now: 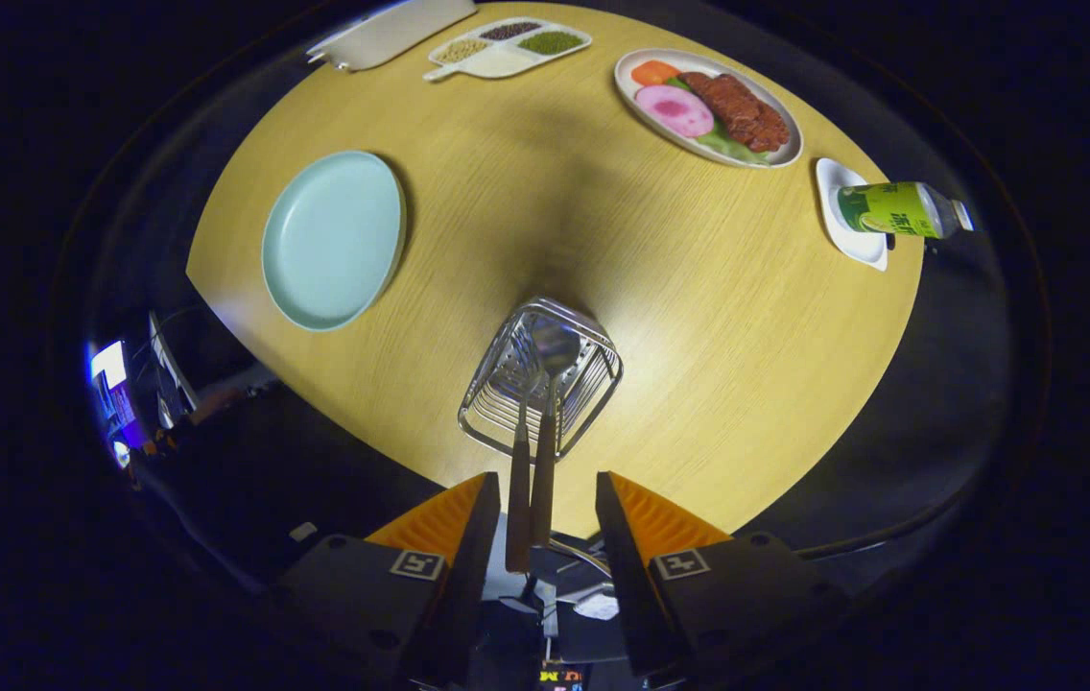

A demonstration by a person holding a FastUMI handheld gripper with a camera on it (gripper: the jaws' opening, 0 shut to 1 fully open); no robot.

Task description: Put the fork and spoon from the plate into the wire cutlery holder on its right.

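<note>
The gripper (537, 504) points steeply down over the near edge of a round wooden table (699, 317), its two fingers spread apart with a clear gap between them. Two wooden handles stand up in that gap, closer to the left finger; whether the left finger touches them cannot be told, and the right finger is clear of them. The handles belong to the spoon (550, 384) and the fork (518, 461), which lean side by side, almost touching. Their metal heads sit down inside the wire cutlery holder (593, 384), which stands on the table just ahead of the fingertips. The spoon's bowl shows plainly inside the basket; the fork's head is hard to make out among the wires.

Beyond the holder and off to the left lies a pale green plate (334, 240). Farther out, to the right, is an oval dish of food (708, 106), and beside it a green bottle (895, 209) lies across a small white dish (852, 245). At the far side sit a divided tray (507, 48) holding beans and a white board (391, 34).
</note>
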